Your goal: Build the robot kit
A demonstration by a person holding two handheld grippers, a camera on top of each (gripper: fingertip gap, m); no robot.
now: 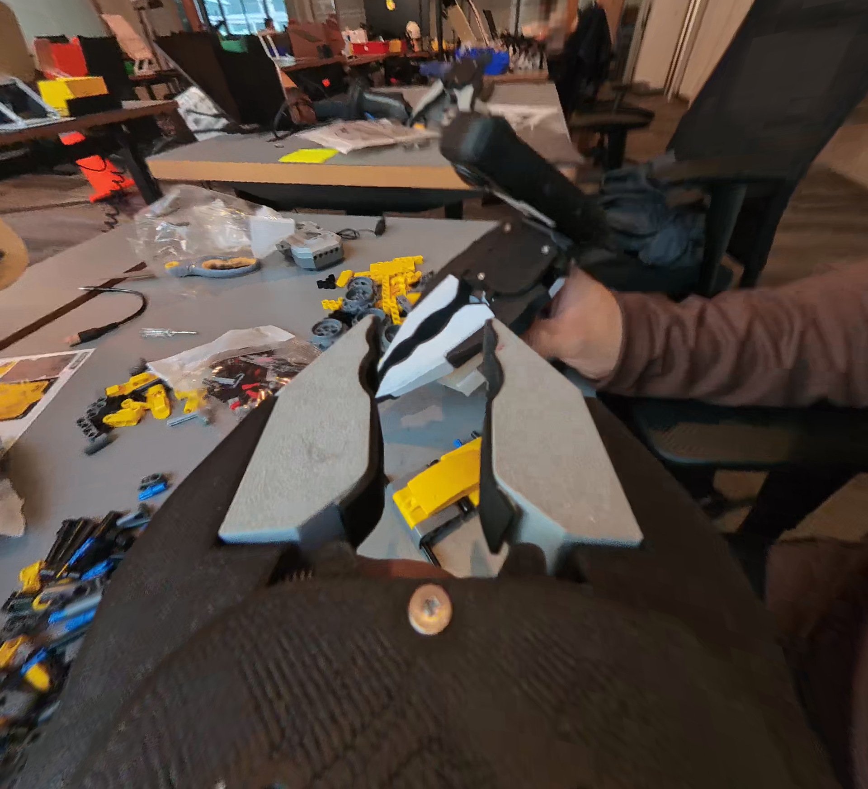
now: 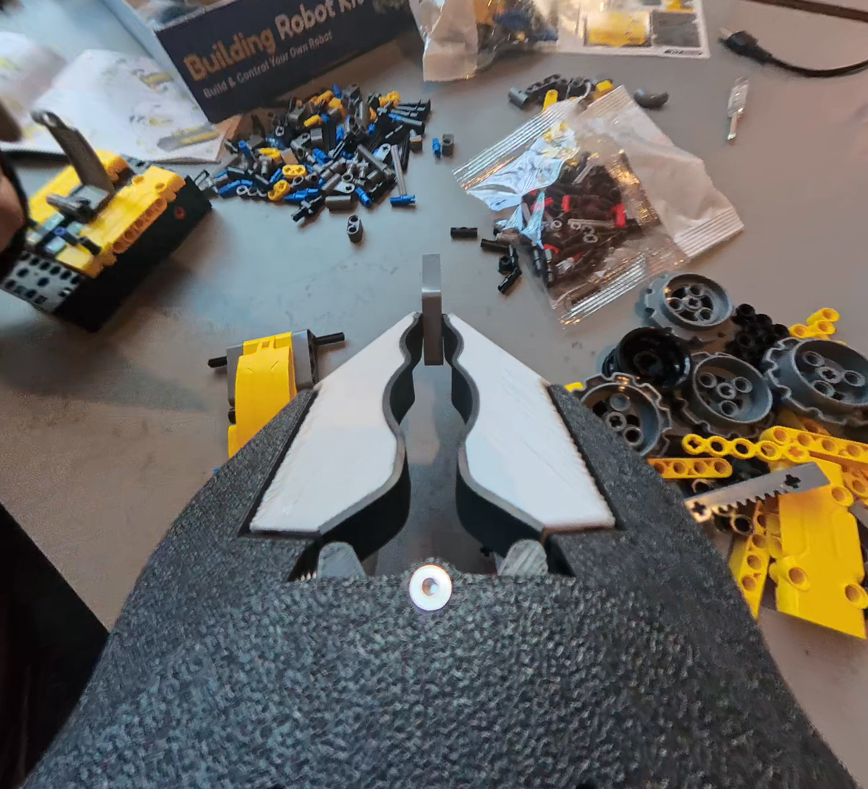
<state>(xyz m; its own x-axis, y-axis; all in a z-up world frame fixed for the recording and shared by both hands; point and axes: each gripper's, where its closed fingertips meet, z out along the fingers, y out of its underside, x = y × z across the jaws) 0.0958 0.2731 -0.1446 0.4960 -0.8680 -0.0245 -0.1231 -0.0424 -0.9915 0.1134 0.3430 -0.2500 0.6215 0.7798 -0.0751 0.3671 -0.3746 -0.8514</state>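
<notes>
R gripper [image 2: 432,320] pinches grey piece [image 2: 432,296]; L gripper [image 1: 430,353] open

Right claw [image 2: 432,329] over table [image 2: 329,278], flat piece [image 2: 432,311] btwn its tips. Ahead-right: bag of small parts [image 2: 596,212]; right: wheels [image 2: 723,386] on a heap of beams [image 2: 761,451]. Ahead-left: loose pin pile [image 2: 324,160], box [image 2: 282,33] behind it. Far left: half-built model [image 2: 98,221]; just left: small block assy [image 2: 267,372]. Left claw [image 1: 430,343]: another block assy [image 1: 441,484] btwn fingers, other claw [image 1: 413,357] just ahead.
</notes>
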